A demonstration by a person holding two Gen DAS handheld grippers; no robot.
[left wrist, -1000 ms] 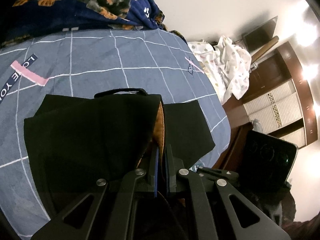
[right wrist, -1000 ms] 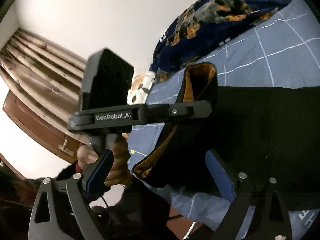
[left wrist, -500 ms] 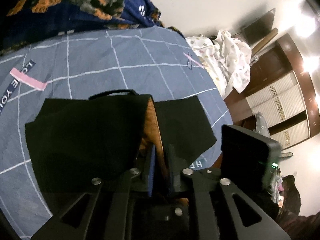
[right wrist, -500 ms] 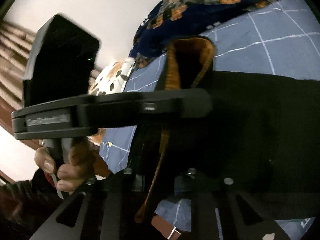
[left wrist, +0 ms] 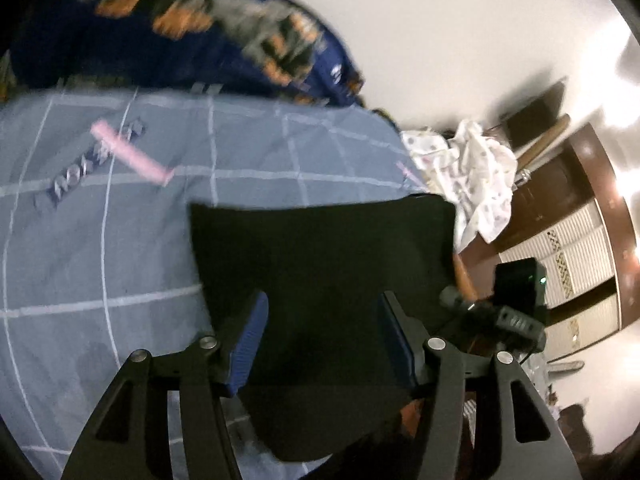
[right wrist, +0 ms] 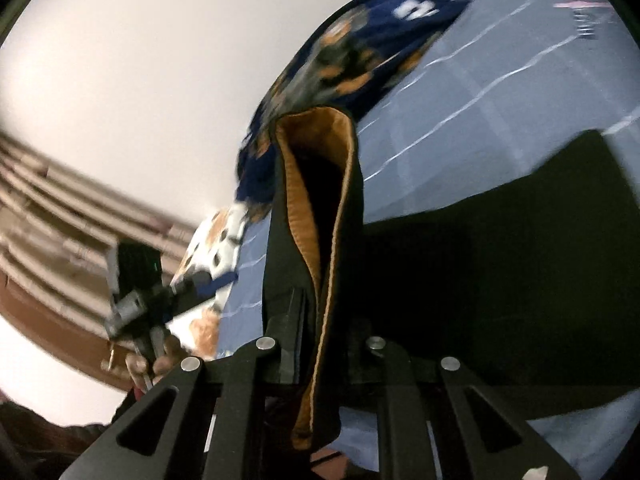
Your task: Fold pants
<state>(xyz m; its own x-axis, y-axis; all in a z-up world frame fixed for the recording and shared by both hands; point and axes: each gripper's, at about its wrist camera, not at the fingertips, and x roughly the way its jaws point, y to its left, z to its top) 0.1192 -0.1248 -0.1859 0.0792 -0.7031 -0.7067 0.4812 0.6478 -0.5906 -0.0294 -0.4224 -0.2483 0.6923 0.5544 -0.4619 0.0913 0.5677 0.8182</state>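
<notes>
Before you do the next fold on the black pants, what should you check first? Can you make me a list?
1. Right gripper pinching the pants: ok, it is shut on the edge with the orange lining.
2. Left gripper free to grab: ok, its fingers are spread over the pants with nothing between them.
3. Pants lying flat on the bed cover: ok in the left view, apart from the raised edge.
4. Room on the bed cover for the fold: ok, bare cover shows beside the pants.
5. Sharp picture: not ok, both views are blurry.
6. All layers pinched together: cannot tell.
</notes>
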